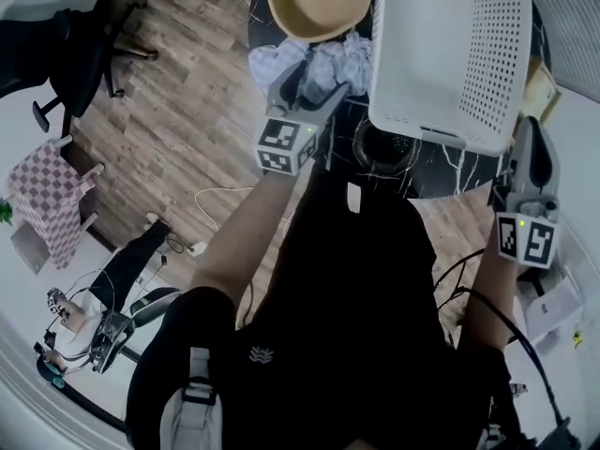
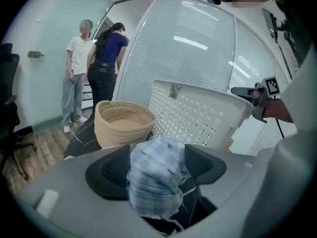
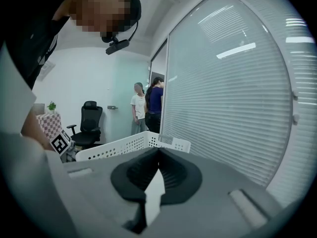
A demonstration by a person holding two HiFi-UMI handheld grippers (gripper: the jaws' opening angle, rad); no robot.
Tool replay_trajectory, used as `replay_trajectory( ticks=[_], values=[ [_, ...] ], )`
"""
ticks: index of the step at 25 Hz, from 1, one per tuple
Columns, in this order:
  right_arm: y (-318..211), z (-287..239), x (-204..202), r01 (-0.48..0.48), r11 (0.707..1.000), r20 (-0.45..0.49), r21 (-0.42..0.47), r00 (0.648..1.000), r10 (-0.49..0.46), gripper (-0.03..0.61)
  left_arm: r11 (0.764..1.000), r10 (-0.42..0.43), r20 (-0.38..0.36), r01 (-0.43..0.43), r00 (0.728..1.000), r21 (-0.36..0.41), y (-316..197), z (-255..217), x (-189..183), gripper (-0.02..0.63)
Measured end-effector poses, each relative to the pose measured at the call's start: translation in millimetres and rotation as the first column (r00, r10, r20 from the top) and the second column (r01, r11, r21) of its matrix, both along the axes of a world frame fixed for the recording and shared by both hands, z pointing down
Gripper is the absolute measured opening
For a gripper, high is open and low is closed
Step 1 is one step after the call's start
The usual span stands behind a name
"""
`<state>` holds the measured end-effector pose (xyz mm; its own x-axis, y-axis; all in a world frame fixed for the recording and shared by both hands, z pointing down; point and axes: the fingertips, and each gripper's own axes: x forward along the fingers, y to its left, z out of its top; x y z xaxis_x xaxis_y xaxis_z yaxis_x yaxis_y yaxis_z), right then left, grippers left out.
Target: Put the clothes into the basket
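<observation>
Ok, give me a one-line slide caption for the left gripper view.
Left gripper, jaws open around a bunched blue checked cloth, with a woven bowl and the white basket behind.

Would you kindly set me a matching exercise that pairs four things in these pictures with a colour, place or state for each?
Things:
1. checked cloth
2. woven bowl
3. laundry basket
4. right gripper

Descriptions:
A. jaws together
B. tan
C. between the open jaws of the left gripper
D. white, with perforated walls

Pairs: 1-C, 2-B, 3-D, 4-A
</observation>
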<state>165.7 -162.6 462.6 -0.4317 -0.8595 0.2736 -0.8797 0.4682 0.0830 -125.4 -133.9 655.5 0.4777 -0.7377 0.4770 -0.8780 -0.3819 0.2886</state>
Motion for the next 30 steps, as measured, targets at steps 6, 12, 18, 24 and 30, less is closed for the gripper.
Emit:
replay_trajectory(
  ticks=[6,12,18,24,30],
  values=[
    [1,0,7,-0.007,1.0,-0.001,-0.002,1.0,0.007,0.002,0.997,0.011,0.044,-0.008,0.999,-0.079,0,18,5,0.2],
    [3,-6,11,-0.015,1.0,0.014,0.008,1.0,0.014,0.002,0.992,0.035,0.025,-0.032,0.999,-0.119,0,17,7,0.088],
    [6,-20,12,-0.015,0.999,0.03,0.029,0.999,0.014,0.002,0.996,0.019,0.017,-0.018,1.0,-0.088,9,-4,3,0.04],
    [8,-38,6,-0.007,0.998,0.047,0.055,0.999,0.005,0.002,0.999,-0.015,0.033,0.016,0.999,-0.029,18,-43,-16,0.035],
    [15,-59,-4,0.019,0.995,0.072,0.098,0.997,-0.026,0.002,0.999,-0.036,0.041,0.035,0.999,0.032,25,-81,-21,0.034]
  ],
)
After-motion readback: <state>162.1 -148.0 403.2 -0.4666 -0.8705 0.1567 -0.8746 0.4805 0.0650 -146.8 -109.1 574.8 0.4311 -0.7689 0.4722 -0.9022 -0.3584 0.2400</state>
